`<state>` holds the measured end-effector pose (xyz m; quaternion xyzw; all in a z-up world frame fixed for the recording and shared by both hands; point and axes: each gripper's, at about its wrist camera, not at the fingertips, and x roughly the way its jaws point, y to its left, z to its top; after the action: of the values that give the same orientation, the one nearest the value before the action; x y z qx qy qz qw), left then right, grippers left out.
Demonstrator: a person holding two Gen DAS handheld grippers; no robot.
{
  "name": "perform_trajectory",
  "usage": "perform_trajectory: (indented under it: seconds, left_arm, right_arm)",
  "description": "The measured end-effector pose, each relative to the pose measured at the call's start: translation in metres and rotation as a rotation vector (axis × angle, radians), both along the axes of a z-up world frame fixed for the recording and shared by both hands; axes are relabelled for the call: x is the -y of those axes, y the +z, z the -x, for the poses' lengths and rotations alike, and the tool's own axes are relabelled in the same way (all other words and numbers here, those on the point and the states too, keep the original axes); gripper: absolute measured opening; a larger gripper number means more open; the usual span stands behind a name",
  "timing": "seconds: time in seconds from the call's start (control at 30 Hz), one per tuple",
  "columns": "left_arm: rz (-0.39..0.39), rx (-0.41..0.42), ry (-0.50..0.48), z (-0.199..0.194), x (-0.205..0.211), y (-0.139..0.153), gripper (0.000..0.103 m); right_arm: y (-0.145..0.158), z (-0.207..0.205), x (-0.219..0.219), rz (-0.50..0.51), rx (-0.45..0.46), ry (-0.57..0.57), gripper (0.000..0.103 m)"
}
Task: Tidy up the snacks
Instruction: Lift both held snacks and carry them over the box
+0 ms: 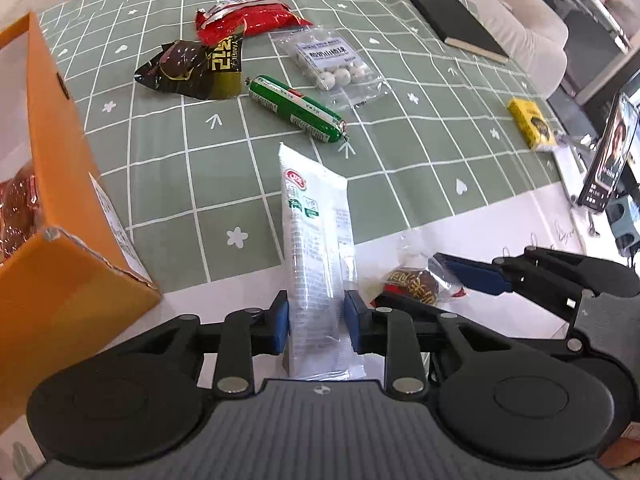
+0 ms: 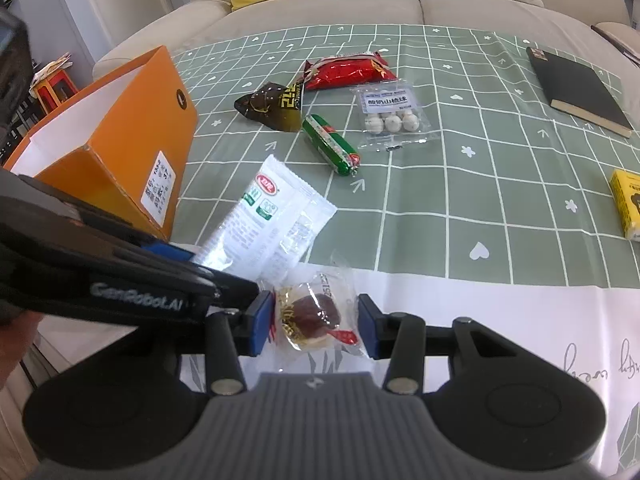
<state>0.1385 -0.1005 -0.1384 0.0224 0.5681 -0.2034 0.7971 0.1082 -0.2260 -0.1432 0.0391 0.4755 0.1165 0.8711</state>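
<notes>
A white snack packet [image 1: 314, 240] [image 2: 264, 216] lies flat at the edge of the green checked cloth. My left gripper [image 1: 316, 320] straddles its near end, jaws open with the pads beside the packet's edges. A brown candy in a clear wrapper [image 2: 312, 314] [image 1: 412, 284] rests on the white table surface, and my right gripper [image 2: 315, 324] is shut on it, pads against the wrapper's sides. An open orange box [image 1: 60, 160] [image 2: 132, 128] stands at the left, with a reddish snack inside.
On the cloth lie a green sausage [image 1: 296, 108], a dark foil packet [image 1: 188, 68], a red packet [image 1: 248, 16] and a clear bag of white balls [image 1: 332, 64]. A black notebook [image 2: 580, 92] and a yellow box [image 2: 628, 204] sit right. A sofa stands behind.
</notes>
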Motion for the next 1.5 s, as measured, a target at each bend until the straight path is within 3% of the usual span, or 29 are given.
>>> perform_trajectory:
  seconds: [0.13,0.23,0.6,0.9,1.23,1.5]
  left_arm:
    - [0.013,0.038,-0.002,0.006,0.001,0.008,0.014]
    - [0.015,0.07,0.002,0.01,0.0,0.016,0.009]
    - [0.051,0.174,0.053,0.022,-0.019,0.056,0.009]
    - [0.096,0.292,0.11,0.029,-0.044,0.106,0.009]
    - [0.071,0.422,0.229,0.029,-0.098,0.151,0.009]
    - [0.007,0.407,0.362,0.014,-0.16,0.149,0.009]
  right_arm:
    - [0.0,-0.001,0.0,-0.005,-0.004,-0.006,0.043]
    - [0.002,-0.001,0.0,-0.005,-0.008,-0.013,0.043]
    - [0.03,0.0,-0.007,-0.018,0.057,-0.005,0.042]
    - [0.088,-0.007,-0.019,-0.06,0.199,0.007,0.042]
    - [0.141,-0.026,-0.077,-0.081,0.32,0.148,0.042]
    - [0.146,-0.043,-0.14,-0.053,0.337,0.287,0.042]
